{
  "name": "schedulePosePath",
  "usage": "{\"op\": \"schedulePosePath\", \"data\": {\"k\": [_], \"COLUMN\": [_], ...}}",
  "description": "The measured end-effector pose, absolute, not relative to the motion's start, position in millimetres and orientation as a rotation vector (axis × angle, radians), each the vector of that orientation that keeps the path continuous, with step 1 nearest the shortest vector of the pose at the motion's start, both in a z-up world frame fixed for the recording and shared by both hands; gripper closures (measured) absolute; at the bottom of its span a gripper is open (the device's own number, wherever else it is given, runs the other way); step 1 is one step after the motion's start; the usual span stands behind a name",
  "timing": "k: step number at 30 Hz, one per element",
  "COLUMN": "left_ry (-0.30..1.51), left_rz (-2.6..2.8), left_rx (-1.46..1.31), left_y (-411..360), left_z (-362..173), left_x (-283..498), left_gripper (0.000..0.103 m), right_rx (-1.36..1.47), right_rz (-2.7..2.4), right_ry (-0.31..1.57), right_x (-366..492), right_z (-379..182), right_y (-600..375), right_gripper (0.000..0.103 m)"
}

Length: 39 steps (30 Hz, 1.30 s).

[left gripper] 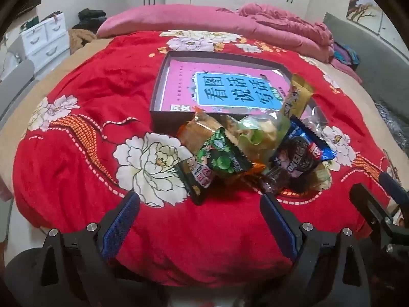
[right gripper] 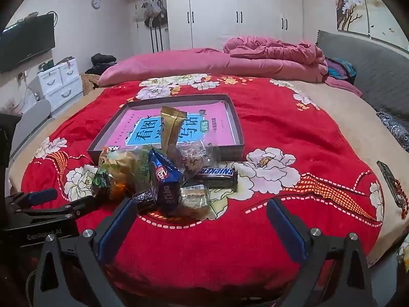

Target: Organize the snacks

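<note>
L gripper [left gripper: 200, 220] & R gripper [right gripper: 202, 226] both wide, empty; snack pile [left gripper: 245, 151] on red blanket [left gripper: 89, 128] by box [left gripper: 163, 81] near edge: light, crinkly, slippery packs, pinch Snickers bar [right gripper: 217, 175] mid-body.

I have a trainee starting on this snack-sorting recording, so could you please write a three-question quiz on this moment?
1. True or false: the Snickers bar lies inside the tray.
2. Where does the snack pile sit? A) in the tray B) on the red blanket in front of the tray C) on the pink pillow
3. Fill in: the left gripper and right gripper both stand ____, holding nothing.

Key: 1 false; 2 B; 3 open.
</note>
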<state>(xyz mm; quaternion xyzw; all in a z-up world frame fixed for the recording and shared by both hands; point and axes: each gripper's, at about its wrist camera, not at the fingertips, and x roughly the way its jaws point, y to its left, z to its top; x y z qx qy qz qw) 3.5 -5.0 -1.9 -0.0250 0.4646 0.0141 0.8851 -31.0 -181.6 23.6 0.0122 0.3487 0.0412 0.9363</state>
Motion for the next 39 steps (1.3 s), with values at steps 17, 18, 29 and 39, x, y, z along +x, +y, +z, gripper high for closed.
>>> {"op": "schedulePosePath", "data": {"k": [17,18,29,39], "left_ry": [0.912,0.913,0.908,0.909], "left_rz": [-0.024,-0.025,-0.026,-0.027], "left_rx": [-0.091,-0.094,-0.092,-0.09], "left_y": [1.0,1.3,0.7,-1.5], "left_z": [4.1,4.1,5.5,5.9], "left_x": [0.1,-0.2,-1.7,-2.7], "left_gripper": [0.008,0.008,0.008,0.008], "right_rx": [-0.024,-0.023,-0.02,-0.014], "right_rz": [0.101,0.099,0.092,0.089], "right_ry": [0.694,0.696,0.694,0.694], "right_x": [-30.2,-29.6,-29.7,-28.7], "right_z": [20.0,19.2,18.5,18.8], "right_y": [-173.8,-174.4,-175.9,-177.9], "right_gripper": [0.001,0.001,0.001,0.001]}}
